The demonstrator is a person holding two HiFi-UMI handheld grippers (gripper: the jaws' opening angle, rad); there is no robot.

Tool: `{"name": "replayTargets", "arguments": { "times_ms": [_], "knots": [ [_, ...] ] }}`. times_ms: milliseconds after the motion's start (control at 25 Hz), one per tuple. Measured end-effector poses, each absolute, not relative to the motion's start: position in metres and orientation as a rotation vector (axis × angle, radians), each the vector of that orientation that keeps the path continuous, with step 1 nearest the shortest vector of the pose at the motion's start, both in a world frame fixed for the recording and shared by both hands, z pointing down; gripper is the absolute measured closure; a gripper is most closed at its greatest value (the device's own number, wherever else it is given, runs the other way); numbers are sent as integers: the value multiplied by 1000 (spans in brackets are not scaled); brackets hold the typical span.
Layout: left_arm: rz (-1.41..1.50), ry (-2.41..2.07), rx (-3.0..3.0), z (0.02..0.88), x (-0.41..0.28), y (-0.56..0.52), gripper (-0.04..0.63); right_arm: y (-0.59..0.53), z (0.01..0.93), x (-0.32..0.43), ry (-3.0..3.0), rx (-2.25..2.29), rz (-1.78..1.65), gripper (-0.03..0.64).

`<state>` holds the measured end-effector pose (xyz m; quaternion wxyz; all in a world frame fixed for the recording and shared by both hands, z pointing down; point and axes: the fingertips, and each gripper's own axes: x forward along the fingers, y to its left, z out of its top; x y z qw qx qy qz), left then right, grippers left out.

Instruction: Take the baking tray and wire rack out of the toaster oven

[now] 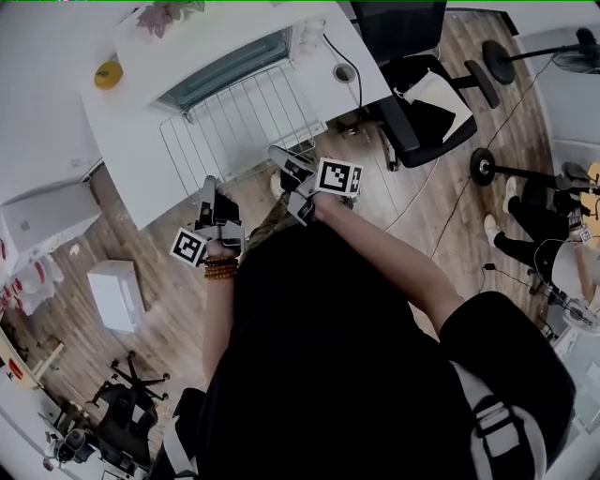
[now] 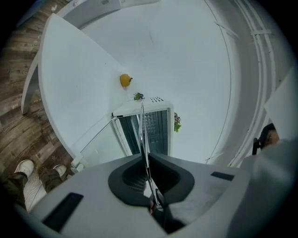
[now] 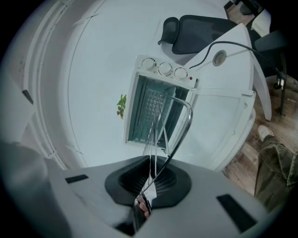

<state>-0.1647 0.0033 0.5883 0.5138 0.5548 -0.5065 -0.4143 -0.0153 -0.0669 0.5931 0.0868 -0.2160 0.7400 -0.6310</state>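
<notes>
The wire rack (image 1: 239,120) lies flat over the white table (image 1: 131,155), pulled out in front of the toaster oven (image 1: 225,67), whose door hangs open. My left gripper (image 1: 212,201) is shut on the rack's near left edge. My right gripper (image 1: 287,167) is shut on its near right edge. In the left gripper view the rack (image 2: 142,128) runs edge-on from my left gripper (image 2: 149,186) toward the oven (image 2: 151,128). In the right gripper view its bars (image 3: 160,122) rise from my right gripper (image 3: 149,188) toward the oven (image 3: 158,109). I cannot make out a baking tray inside.
A yellow fruit (image 1: 108,73) and a small plant (image 1: 169,14) sit on the table behind the oven. A black cable (image 1: 349,66) runs over the table's right end. An office chair (image 1: 412,103) stands to the right, white boxes (image 1: 114,292) on the floor to the left.
</notes>
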Motion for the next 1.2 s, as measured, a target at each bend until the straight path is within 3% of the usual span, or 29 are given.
{"name": "replayTargets", "arguments": {
  "times_ms": [1200],
  "knots": [
    [-1207,-1605,1047,615,-259,129,572,14,612,-151,2732,-20,-2018,581]
  ]
}}
